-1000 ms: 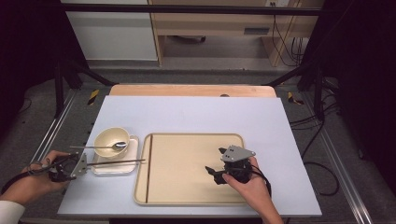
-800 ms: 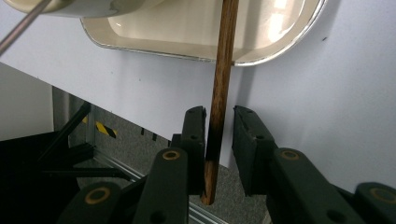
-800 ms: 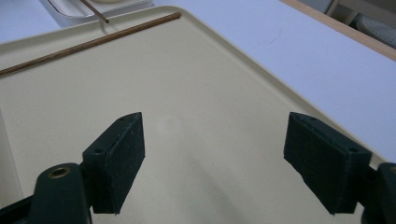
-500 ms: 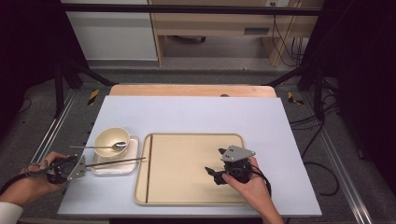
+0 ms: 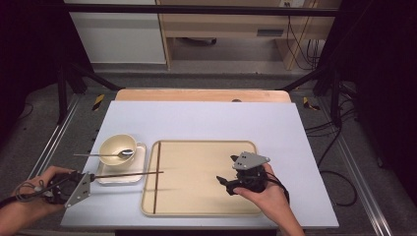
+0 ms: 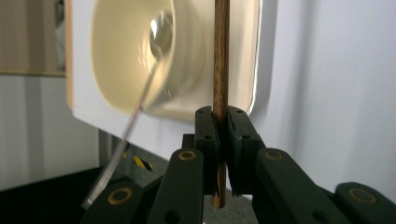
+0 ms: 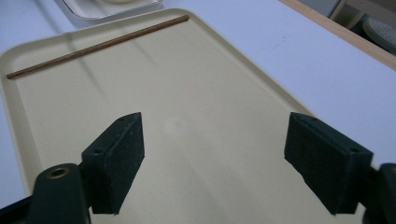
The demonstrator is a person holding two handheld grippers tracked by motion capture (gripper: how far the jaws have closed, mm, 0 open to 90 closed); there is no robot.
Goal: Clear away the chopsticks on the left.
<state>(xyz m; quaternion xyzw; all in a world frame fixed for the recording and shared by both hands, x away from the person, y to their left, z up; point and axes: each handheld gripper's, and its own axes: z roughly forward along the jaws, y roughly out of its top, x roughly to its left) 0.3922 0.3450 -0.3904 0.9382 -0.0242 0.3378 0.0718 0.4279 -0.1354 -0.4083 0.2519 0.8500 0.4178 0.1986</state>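
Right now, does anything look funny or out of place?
The two chopsticks are split up: one lies alone along the tray's left edge, while the other is pinched in the left gripper, sticking out over the plate.

No writing, label, brand, number or sign can be read on anything on the table or around it.

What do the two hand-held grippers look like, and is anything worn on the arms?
Both are black. The left hand-held gripper and right hand-held gripper each carry a grey three-cornered plate. Brass-coloured rivets mark the linkages, and a dark cable trails from each. A white cuff shows at the left wrist.
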